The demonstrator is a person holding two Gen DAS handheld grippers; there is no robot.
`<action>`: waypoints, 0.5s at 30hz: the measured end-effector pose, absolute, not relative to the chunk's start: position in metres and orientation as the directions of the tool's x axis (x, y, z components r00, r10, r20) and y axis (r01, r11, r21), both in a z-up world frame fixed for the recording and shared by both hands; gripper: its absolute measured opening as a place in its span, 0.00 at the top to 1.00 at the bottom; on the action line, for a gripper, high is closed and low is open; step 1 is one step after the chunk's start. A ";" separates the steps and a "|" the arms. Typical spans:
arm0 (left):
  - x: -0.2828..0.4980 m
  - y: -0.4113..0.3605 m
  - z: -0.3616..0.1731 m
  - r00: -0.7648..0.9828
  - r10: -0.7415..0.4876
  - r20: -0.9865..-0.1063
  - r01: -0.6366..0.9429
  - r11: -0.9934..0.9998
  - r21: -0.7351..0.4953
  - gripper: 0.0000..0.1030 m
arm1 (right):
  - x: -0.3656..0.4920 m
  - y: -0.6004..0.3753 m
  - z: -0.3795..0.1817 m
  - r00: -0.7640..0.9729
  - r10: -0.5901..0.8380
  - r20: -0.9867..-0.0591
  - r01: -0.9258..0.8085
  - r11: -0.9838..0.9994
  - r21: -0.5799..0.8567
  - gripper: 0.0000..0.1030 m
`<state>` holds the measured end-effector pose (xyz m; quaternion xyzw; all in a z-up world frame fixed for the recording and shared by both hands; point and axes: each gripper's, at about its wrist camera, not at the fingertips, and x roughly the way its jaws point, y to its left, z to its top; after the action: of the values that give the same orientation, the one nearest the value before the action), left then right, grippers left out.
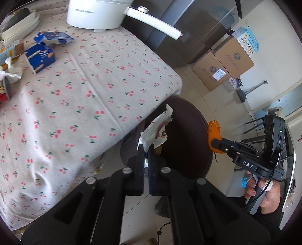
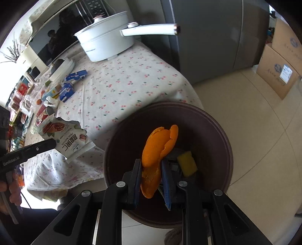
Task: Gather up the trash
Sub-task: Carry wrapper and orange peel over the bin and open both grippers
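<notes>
Left gripper [image 1: 145, 150]: my fingers pinch a white snack wrapper [image 1: 157, 130], held off the table edge, at about 9 o'clock of the brown bin [image 1: 196, 132] and not yet over its mouth as far as I can judge.

Table [image 1: 85, 90]: far end, toward 10 o'clock in my left view, holds more litter: blue cartons [image 1: 40, 56], crumpled tissue [image 1: 11, 72], other packets. A white pot [image 1: 96, 14] stands at 12 o'clock; that one is not trash.

Right gripper [image 2: 151, 165]: my fingers are closed on an orange peel [image 2: 160, 147], which hangs directly above the bin's open mouth.

Bin contents: a yellow sponge-like piece [image 2: 186, 163] already lies at the bottom, at about 3 o'clock of the peel.

Progress: early to middle, I judge. One piece is in, two are in my grip and waiting to drop, and a cluster is left on the table.

Left view only: my right hand [image 1: 264, 194] on its handle, and the peel seen from the side beyond the bin's rim.

Right view only: the bin's inside, the printed face of the wrapper, and the crowded far end of the table at 9 o'clock.
</notes>
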<state>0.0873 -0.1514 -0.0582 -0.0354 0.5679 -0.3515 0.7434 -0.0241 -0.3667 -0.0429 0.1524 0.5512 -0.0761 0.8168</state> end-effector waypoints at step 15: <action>0.071 -0.201 -0.064 0.162 -0.508 -0.846 0.586 0.739 -0.331 0.33 | -0.069 -0.409 -0.052 0.357 -0.004 -0.934 0.377 0.915 0.140 0.79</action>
<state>0.0710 -0.2005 -0.0638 0.0364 0.5383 -0.3592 0.7615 -0.0693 -0.4092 -0.0519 0.1683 0.5544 -0.1182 0.8064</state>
